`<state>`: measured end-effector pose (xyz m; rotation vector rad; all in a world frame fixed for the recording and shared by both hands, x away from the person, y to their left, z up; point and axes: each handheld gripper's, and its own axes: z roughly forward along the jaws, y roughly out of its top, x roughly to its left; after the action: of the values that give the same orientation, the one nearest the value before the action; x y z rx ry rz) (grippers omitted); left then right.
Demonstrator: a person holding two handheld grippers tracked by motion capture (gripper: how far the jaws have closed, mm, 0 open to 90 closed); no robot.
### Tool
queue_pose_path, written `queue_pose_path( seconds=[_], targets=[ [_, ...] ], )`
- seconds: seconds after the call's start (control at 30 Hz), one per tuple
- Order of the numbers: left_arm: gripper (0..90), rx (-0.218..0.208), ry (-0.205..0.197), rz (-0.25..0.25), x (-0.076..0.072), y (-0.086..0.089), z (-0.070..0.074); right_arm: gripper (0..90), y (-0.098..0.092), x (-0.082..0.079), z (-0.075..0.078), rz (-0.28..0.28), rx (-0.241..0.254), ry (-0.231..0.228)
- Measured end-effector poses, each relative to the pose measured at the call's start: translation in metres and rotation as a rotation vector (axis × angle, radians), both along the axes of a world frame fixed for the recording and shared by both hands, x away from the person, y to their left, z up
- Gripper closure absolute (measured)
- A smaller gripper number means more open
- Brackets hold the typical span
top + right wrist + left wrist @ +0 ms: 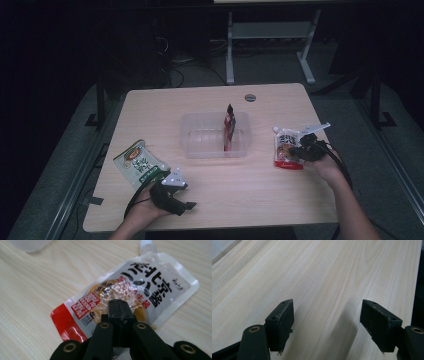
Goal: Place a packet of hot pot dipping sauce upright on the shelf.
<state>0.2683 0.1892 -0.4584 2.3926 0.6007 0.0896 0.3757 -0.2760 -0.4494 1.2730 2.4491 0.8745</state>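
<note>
A white and red spouted pouch (286, 150) lies flat on the table at the right. My right gripper (299, 148) sits over its right side. In the right gripper view the two jaws stand pressed together, tips (120, 303) low over the middle of the pouch (150, 287), with nothing visible between them. Near the front left edge, my left gripper (176, 199) rests in a hand. Its jaws (327, 303) stand wide apart over bare wood. A green and white snack bag (139, 162) lies just left of it.
A clear plastic tray (200, 145) stands in the middle of the table with a red sachet (229, 129) upright at its right side. A grey round cap (250, 97) sits in the tabletop at the back. Dark floor and a desk frame lie beyond.
</note>
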Motion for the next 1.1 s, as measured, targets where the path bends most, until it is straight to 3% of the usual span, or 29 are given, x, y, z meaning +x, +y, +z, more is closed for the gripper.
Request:
queue_pose_path(
  seconds=[0.13, 0.43, 0.6, 0.77, 1.1],
  targets=[
    [27.0, 0.003, 0.001, -0.001, 0.000, -0.001, 0.000, 90.0, 0.000, 0.002, -0.003, 0.001, -0.001, 0.008],
    [27.1, 0.001, 0.001, 0.002, 0.000, -0.001, -0.001, 90.0, 0.012, 0.006, -0.008, 0.020, -0.070, 0.013],
    [27.1, -0.002, 0.001, 0.002, 0.000, -0.001, -0.001, 90.0, 0.013, 0.006, -0.007, 0.023, -0.082, 0.020],
    [27.1, 0.002, 0.002, 0.001, 0.001, -0.001, -0.001, 90.0, 0.015, 0.003, -0.006, 0.049, -0.066, 0.050],
    [27.1, 0.003, 0.002, 0.004, 0.000, 0.000, 0.000, 90.0, 0.031, -0.007, -0.005, 0.154, -0.015, 0.107]
  ],
)
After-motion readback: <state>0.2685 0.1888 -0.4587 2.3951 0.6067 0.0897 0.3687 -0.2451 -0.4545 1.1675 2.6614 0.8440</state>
